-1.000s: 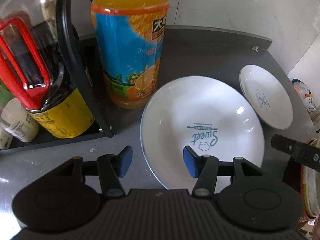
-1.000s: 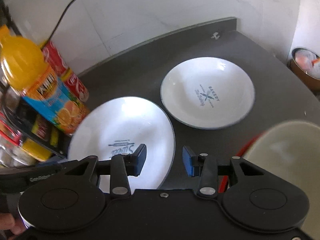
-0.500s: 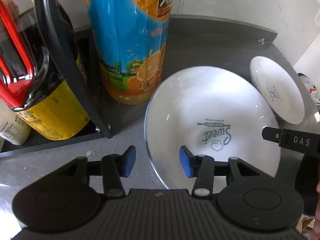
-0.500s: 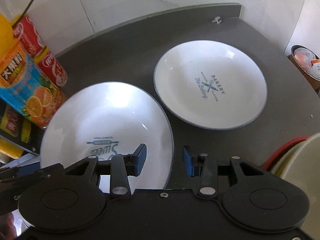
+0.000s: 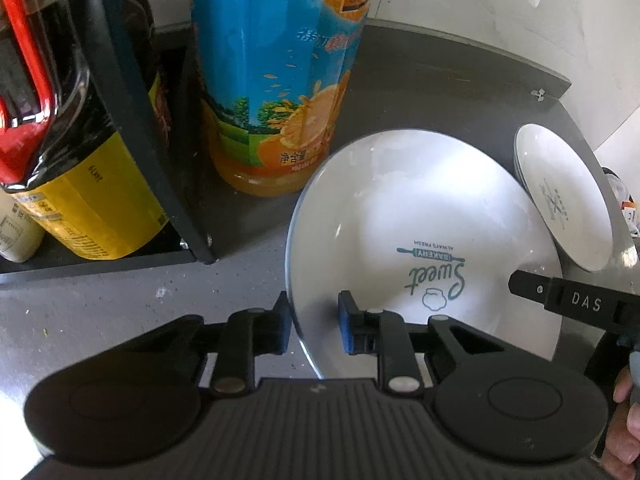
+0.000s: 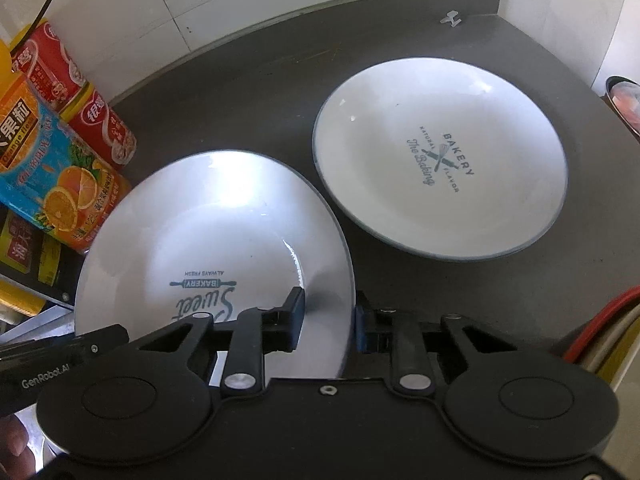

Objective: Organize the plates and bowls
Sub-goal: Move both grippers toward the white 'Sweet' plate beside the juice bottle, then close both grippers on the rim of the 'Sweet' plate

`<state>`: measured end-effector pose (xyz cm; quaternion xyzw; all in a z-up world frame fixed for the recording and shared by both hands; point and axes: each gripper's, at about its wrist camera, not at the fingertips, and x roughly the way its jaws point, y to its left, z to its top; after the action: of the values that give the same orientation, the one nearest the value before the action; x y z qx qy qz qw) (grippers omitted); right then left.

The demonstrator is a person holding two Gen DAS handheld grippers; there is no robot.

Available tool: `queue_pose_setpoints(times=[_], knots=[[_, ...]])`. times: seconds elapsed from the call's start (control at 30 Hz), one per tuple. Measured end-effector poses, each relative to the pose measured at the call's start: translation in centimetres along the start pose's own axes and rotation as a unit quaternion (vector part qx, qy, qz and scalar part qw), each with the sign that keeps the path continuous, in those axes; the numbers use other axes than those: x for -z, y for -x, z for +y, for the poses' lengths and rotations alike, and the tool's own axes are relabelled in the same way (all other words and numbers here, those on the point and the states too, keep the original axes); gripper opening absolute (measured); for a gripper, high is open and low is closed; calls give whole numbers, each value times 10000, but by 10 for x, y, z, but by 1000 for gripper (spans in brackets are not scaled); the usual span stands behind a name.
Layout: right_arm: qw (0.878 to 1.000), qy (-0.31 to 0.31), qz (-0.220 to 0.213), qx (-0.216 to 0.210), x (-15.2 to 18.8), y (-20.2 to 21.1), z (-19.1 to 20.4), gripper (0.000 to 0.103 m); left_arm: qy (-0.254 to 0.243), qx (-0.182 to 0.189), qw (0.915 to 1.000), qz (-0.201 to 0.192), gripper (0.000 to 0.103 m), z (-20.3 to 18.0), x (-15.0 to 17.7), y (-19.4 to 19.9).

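White china: the Sweet plate [image 5: 420, 216] lies on the dark grey counter [image 6: 248, 92], with the Bakery plate [image 6: 440, 160] just beside it, rims close.
Crowding: an orange juice bottle [image 5: 276, 80] stands right at the Sweet plate's far-left edge; red cans [image 6: 76, 92] stand behind the bottle by the white wall.
Rack: a black wire rack [image 5: 132, 120] on the left holds a dark sauce bottle with a yellow label [image 5: 84, 184].
Edge of view: a red-rimmed bowl [image 6: 608, 328] pokes in at the right, contents not visible.
Left gripper [image 5: 312, 328]: jaws partly apart, straddling the Sweet plate's near-left rim; one blue pad under, one over, and whether they pinch it I cannot tell.
Right gripper [image 6: 328, 320]: jaws part-open, bracketing the same plate's right rim; contact unclear.
Since half a second ago: both tools have pushed forward so the rim now sits between the pads; the plates have not shifted.
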<state>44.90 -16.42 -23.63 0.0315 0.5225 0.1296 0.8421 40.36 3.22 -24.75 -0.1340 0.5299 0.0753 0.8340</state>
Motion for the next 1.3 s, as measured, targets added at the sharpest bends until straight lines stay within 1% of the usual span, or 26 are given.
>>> queue_pose_setpoints(times=[0.1, 0.17, 0.3, 0.37, 0.47, 0.6, 0.73, 0.87, 0.97, 1.1, 1.3], knots=[[9999, -166, 39, 19, -2, -1, -2, 23, 35, 9, 10000, 64, 20, 2, -2, 2], [9999, -157, -8, 37, -1, 1, -1, 22, 143, 50, 9999, 74, 19, 2, -3, 2], [9999, -111, -48, -14, 1, 7, -1, 19, 166, 16, 9999, -23, 18, 3, -3, 10], [9999, -61, -68, -42, 3, 9, -1, 18, 139, 43, 9999, -46, 18, 5, -3, 13], [9999, -52, -80, -137, 4, 14, -3, 16, 215, 87, 9997, -36, 17, 8, -3, 17], [9996, 29, -170, -218, 8, 25, -6, 13, 291, 125, 9994, -117, 15, 11, -2, 28], [9991, -42, -263, -328, 11, 36, -12, 10, 289, 187, 9992, -200, 13, 12, 1, 38], [9990, -54, -259, -355, 13, 42, -14, 10, 373, 236, 9988, -192, 12, 14, 4, 45], [9987, -48, -284, -426, 15, 45, -14, 10, 364, 210, 9988, -260, 12, 14, 7, 51], [9982, -146, -304, -497, 21, 47, -19, 10, 473, 316, 9981, -250, 11, 18, 9, 55], [9966, -224, -477, -640, 29, 63, -26, 10, 514, 439, 9971, -342, 11, 19, 14, 72]])
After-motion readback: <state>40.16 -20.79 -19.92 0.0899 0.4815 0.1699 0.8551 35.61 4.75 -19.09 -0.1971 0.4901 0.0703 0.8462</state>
